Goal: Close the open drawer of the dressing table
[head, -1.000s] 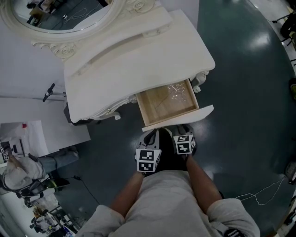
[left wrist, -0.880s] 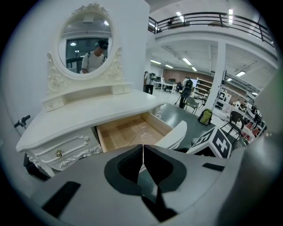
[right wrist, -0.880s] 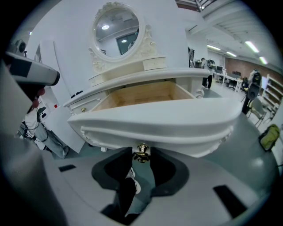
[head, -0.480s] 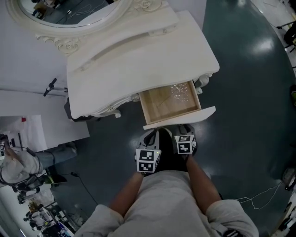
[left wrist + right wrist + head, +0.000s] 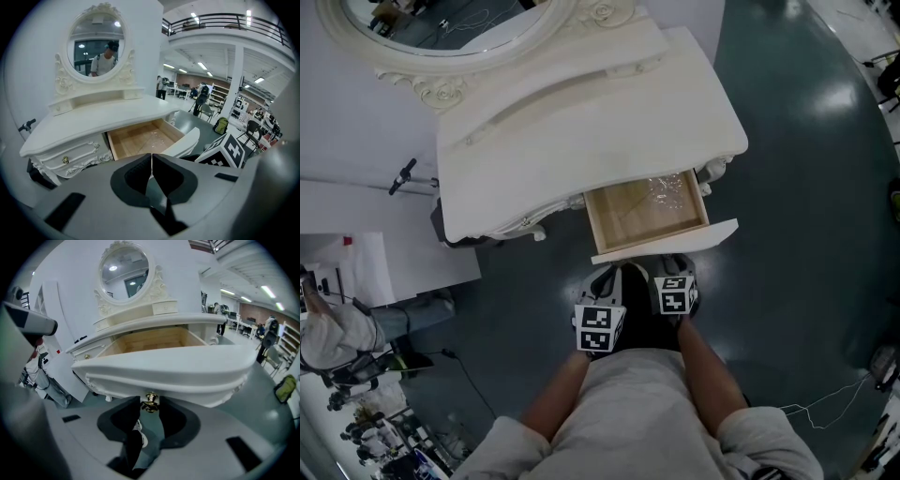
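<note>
I stand in front of the dressing table (image 5: 581, 112), and its open drawer (image 5: 594, 221) sticks out from under the right part of the counter toward me, pulled out for most of its depth. My right tool (image 5: 149, 405) points down and forward at the white drawer front (image 5: 164, 369), because the small brass knob (image 5: 150, 401) sits low in the middle of that panel. The knob is between the two jaws, which stand a little apart, and the pads seem to lie against both sides of it, so I judge that this tool is pinching the knob. I think this hold is chosen so that the push goes straight along the drawer's way and the front does not turn to one side. My left tool (image 5: 151, 159) hangs just beside the right one, a bit further from the drawer. Its jaws are pressed together with nothing between them, and it touches nothing; it looks to me like a spare hand for now. Inside the drawer the wooden bottom is almost bare. Only at the back right corner lies something clear and crinkled (image 5: 670, 190), maybe a piece of plastic wrap, I cannot tell exactly. It lies low, so it should not catch under the counter. The other drawer (image 5: 70, 157), at the left side, is already shut. The closing itself is not yet done.
</note>
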Motion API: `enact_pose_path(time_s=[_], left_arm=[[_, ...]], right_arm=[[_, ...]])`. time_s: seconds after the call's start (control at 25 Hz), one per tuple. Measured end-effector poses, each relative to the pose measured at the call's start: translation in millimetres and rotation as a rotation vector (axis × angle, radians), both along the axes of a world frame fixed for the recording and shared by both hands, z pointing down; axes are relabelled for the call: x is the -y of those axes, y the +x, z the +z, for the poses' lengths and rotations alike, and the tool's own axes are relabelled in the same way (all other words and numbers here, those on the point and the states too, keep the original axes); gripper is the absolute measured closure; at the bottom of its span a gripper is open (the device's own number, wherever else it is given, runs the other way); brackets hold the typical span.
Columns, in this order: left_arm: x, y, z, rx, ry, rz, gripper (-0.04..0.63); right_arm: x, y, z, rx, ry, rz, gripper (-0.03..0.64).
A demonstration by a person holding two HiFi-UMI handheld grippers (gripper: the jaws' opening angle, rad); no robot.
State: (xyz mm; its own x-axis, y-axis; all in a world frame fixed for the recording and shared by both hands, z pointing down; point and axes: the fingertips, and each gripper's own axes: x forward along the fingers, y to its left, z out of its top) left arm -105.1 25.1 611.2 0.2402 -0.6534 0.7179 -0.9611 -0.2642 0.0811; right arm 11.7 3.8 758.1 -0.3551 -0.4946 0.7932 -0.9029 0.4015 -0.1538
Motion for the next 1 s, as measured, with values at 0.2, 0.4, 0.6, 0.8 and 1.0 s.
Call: enact_pose_path(time_s=[0.2,0.4,0.6,0.8,1.0], left_arm=[[3.7,0.9,-1.6,0.001,0.003,0.01,0.581],[8.0,-0.8,-4.2,0.002,0.004,0.012,0.581],[9.4,-1.9,-2.7,0.004,0.002,0.015,0.582],[10.9,1.3,-1.0,0.004,0.004,0.022,0.581],[13.3,-2.7,-0.7,0.018,0.0,0.021,0.581]], right_arm=[[3.2,-1.6,-0.8,0.0,-0.002,0.001,0.48],[6.6,-2.8,-1.8,-0.002,0.0,0.002,0.48],[8.4,-4.6,-1.3,0.001,0.004,0.003,0.48],[10.8,-4.1,-1.0,-0.001,0.006,0.005,0.48],[14.8,-5.1,-0.9,0.003,0.01,0.005,0.48]])
